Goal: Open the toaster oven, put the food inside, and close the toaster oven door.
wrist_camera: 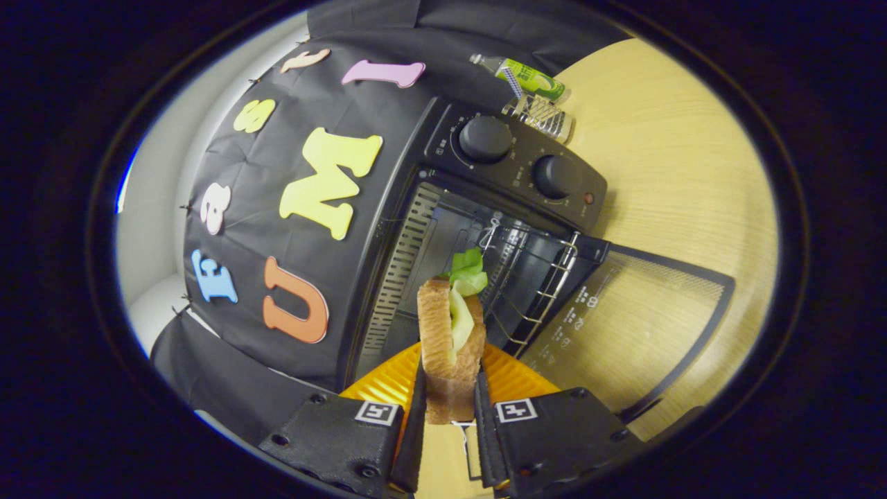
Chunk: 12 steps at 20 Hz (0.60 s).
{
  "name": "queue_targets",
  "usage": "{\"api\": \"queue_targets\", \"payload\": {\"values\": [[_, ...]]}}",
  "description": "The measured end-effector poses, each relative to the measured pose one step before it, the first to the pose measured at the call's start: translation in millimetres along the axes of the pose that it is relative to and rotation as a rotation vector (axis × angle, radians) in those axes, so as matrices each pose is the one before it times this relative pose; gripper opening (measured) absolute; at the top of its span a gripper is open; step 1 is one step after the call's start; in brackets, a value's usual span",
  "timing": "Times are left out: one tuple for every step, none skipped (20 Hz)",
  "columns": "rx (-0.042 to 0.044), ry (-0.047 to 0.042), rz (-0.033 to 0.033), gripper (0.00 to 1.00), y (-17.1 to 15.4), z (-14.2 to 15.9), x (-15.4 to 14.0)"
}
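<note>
The gripper [450,409] clamps a toasted lettuce sandwich [450,346] above an orange ribbed plate [509,378]. Beyond stands the black toaster oven [485,229], its glass door [624,326] down. Two plastic bottles [533,93] lie behind it.

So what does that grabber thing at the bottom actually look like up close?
The gripper has two flat, blade-like fingers that stand side by side. Each is fixed to a chunky black block with a rough, matte surface and round screw holes at its corners. On top of each block sits a small square tag, white with a black blocky pattern, like a simple barcode marker. No cables are visible.
</note>
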<state>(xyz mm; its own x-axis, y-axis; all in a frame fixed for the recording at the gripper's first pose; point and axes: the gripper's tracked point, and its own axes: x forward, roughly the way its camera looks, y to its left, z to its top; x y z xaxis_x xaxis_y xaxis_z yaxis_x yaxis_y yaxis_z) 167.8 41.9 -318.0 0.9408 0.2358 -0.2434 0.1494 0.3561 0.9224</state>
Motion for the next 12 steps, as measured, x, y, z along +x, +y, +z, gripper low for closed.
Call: {"api": "queue_targets", "payload": {"values": [[0.01601, -0.00915, -0.00708, 0.37, 2.11, -0.03, 9.47], [0.00947, -0.01024, -0.01719, 0.37, -2.45, -0.53, 6.21], [0.01423, -0.01598, -0.01837, 0.38, -1.86, 2.32, 9.24], [0.02189, -0.01053, -0.00717, 0.38, 0.22, 1.31, 9.74], [0.01299, -0.00657, -0.01365, 0.38, 0.71, -0.80, 7.47], [-0.00842, -0.01000, -0.01103, 0.37, 1.31, 0.81, 8.05], [-0.02535, -0.00158, -0.01061, 0.37, 0.92, -1.14, 5.23], [-0.03279, -0.00222, -0.00948, 0.38, -0.70, 0.14, 4.65], [-0.02442, -0.00748, -0.00056, 0.38, 0.84, 0.18, 2.27], [-0.00256, -0.02492, 0.00207, 0.38, 0.18, 4.81, 4.26], [0.00799, -0.00981, -0.00151, 0.38, -0.31, 3.17, 3.89], [0.01137, 0.01915, 0.00387, 0.38, -2.75, -3.02, 3.15]]}}
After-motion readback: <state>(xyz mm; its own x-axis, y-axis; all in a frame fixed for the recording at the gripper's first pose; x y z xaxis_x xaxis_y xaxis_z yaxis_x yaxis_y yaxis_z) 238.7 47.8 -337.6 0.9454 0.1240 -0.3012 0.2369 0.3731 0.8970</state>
